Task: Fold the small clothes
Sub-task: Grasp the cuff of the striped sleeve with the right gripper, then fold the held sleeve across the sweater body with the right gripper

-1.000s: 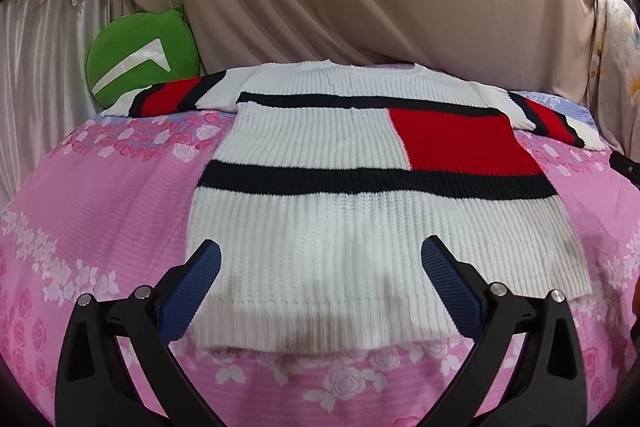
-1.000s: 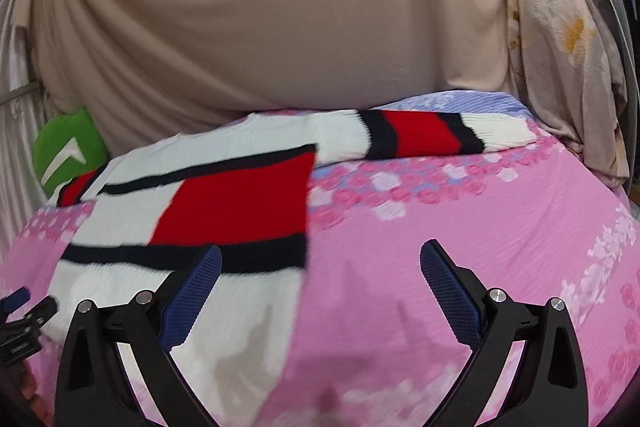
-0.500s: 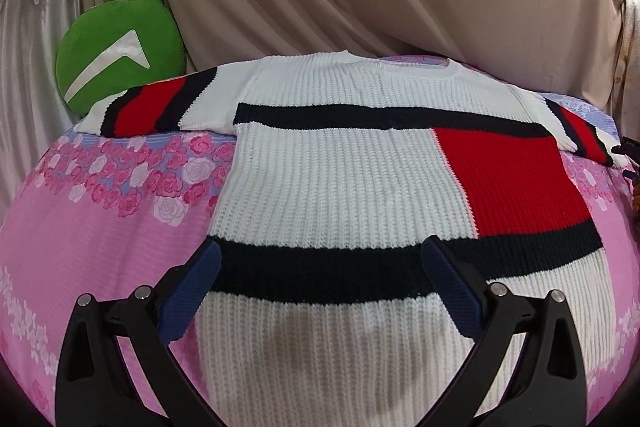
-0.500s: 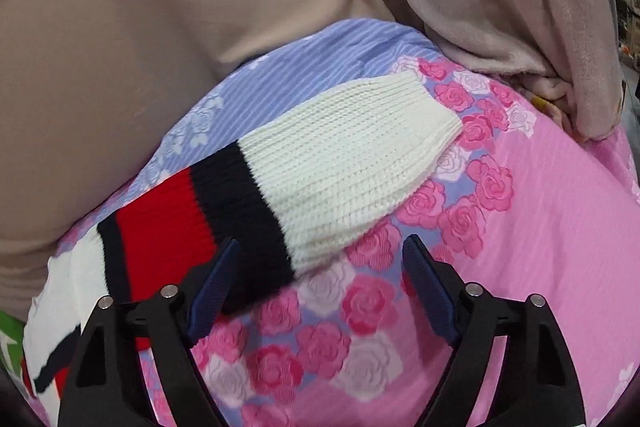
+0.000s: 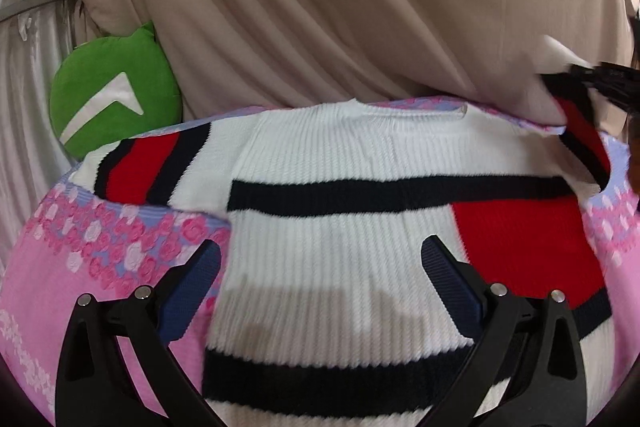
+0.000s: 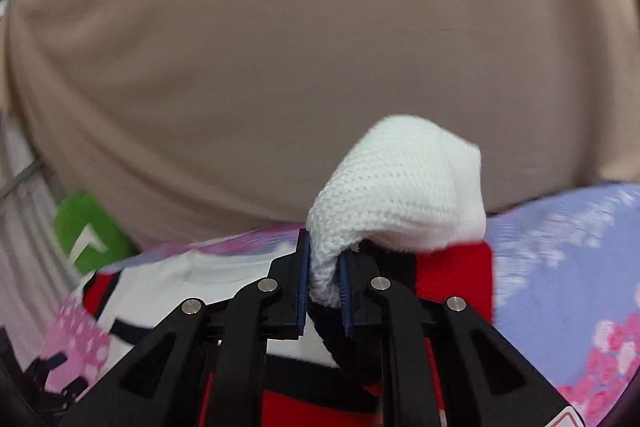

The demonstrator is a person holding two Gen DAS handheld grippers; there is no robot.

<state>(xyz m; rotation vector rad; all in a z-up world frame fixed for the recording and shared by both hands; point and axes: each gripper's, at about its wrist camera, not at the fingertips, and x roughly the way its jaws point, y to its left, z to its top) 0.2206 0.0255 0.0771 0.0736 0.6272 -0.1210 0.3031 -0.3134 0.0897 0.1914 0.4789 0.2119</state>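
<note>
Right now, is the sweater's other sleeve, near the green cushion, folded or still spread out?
Spread. In the left wrist view that sleeve lies flat on the bedsheet, reaching toward the green cushion, not over the sweater body.

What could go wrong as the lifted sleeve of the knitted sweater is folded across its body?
1. The right hand-held gripper, which has just been closing, pinches only the white cuff of the white, red and navy knitted sweater; the knit may slip out.
2. The open left hand-held gripper hovers without pinning the body, so pulling may drag it across the pink floral sheet.

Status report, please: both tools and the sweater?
Right tool just closed on sweater sleeve cuff, lifted. Left tool open above sweater body. Nothing blocking.
</note>
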